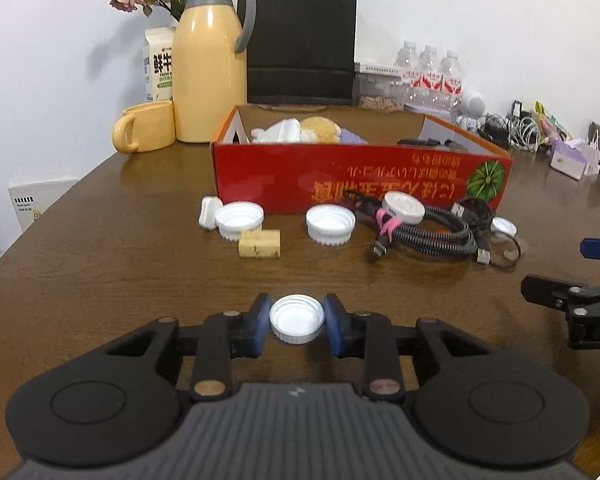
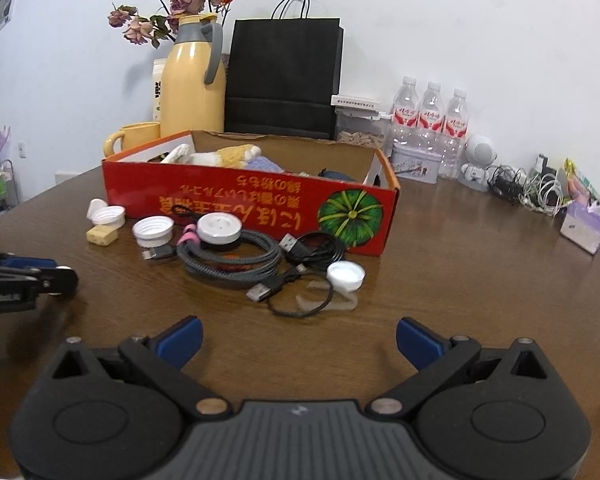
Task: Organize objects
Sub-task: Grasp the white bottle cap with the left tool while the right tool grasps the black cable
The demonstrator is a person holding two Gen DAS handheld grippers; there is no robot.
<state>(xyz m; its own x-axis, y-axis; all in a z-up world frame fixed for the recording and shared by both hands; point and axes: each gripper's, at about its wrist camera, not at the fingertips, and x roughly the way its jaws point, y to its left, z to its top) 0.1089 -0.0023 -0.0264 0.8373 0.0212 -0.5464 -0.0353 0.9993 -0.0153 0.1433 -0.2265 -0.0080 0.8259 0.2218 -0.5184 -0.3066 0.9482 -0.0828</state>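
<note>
My left gripper is shut on a white bottle cap, held just above the wooden table. Ahead stands an open red cardboard box holding a plush toy and other items. In front of the box lie two white caps, a cork piece, a white flip lid, a white round charger puck and braided cables. My right gripper is open and empty, short of the cables and a white cap near the box.
A yellow thermos jug, yellow mug, milk carton and black paper bag stand behind the box. Water bottles, a small white robot toy, loose cables and a tissue pack line the right back wall.
</note>
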